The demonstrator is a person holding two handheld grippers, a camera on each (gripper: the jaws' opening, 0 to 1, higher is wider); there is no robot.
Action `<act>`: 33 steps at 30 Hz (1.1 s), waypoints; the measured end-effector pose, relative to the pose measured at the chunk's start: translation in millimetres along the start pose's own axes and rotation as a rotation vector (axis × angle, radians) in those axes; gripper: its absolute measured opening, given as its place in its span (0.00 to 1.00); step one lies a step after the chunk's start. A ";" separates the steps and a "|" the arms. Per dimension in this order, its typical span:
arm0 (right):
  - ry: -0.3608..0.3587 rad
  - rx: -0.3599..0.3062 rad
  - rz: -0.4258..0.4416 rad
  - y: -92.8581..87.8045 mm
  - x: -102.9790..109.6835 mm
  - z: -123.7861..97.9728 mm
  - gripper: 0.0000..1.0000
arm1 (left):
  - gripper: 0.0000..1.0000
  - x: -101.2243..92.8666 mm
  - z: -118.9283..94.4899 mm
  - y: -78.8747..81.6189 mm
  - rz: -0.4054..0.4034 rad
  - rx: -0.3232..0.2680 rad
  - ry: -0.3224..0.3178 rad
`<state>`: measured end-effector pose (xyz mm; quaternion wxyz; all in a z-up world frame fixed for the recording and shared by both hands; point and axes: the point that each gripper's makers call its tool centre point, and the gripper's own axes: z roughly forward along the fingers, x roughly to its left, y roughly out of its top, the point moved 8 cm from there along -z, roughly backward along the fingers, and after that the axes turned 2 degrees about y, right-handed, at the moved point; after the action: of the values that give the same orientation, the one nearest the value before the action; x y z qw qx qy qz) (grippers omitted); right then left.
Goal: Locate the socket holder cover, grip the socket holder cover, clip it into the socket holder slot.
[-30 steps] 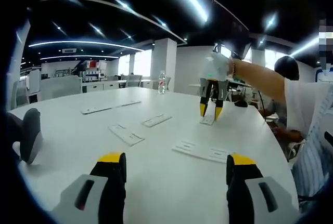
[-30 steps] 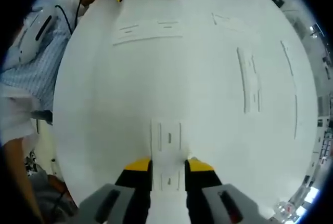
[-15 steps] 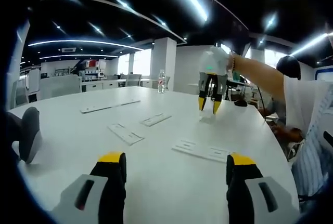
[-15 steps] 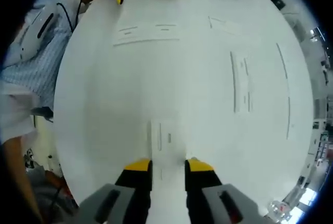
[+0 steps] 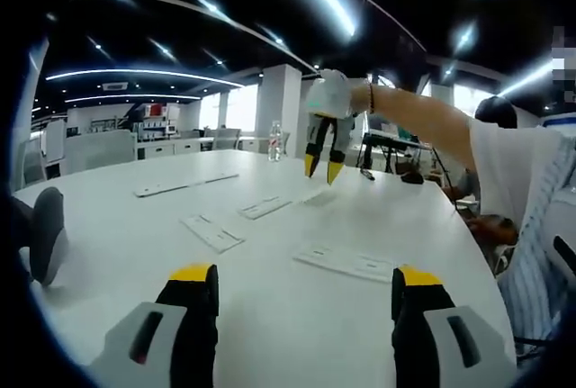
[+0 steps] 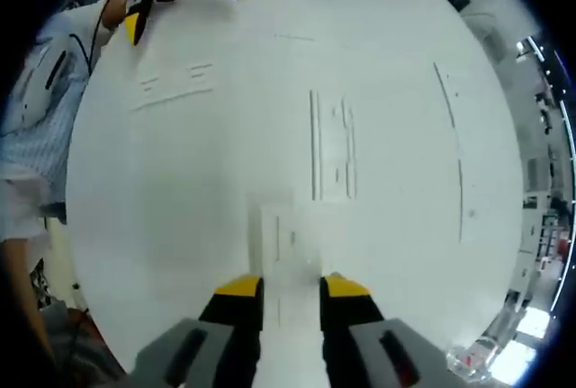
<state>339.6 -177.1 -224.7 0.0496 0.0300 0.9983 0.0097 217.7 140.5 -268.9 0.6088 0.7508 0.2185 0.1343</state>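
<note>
The white socket holder cover (image 6: 290, 242) sticks out forward from between the jaws of my right gripper (image 6: 290, 285), which is shut on it and holds it above the white table (image 6: 216, 181). Just ahead of the cover lies a white socket holder (image 6: 332, 147) with its slots facing up. In the left gripper view the right gripper (image 5: 322, 170) hangs over the table's far side in a person's hand, beside the same holder (image 5: 265, 208). My left gripper (image 5: 303, 274) stands open low over the near table edge, with nothing between its jaws; it appears again as the left gripper (image 6: 180, 5).
More flat white pieces lie on the table: one near the middle (image 5: 212, 233), one at the right (image 5: 346, 263), a long strip (image 5: 176, 186) at the far left. A water bottle (image 5: 275, 142) stands at the back. A dark object (image 5: 40, 246) sits at the left edge. A person's striped shirt (image 5: 540, 226) is at the right.
The right gripper has lifted the cover off the table and carried it leftward in the left gripper view, over to the slotted holder. The left gripper has stayed put.
</note>
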 end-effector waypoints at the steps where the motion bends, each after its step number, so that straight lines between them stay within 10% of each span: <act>1: 0.002 0.001 0.005 -0.3 -3.5 1.6 0.25 | 0.79 0.1 0.5 -0.6 -0.001 0.003 -0.002; 33: 0.058 0.011 0.010 4.2 -30.5 31.6 0.25 | 0.79 -0.6 7.3 -2.6 0.003 0.014 -0.016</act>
<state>373.3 -174.2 -253.1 0.0203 0.0349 0.9992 0.0053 220.2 134.5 -273.0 0.6050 0.7564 0.2134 0.1277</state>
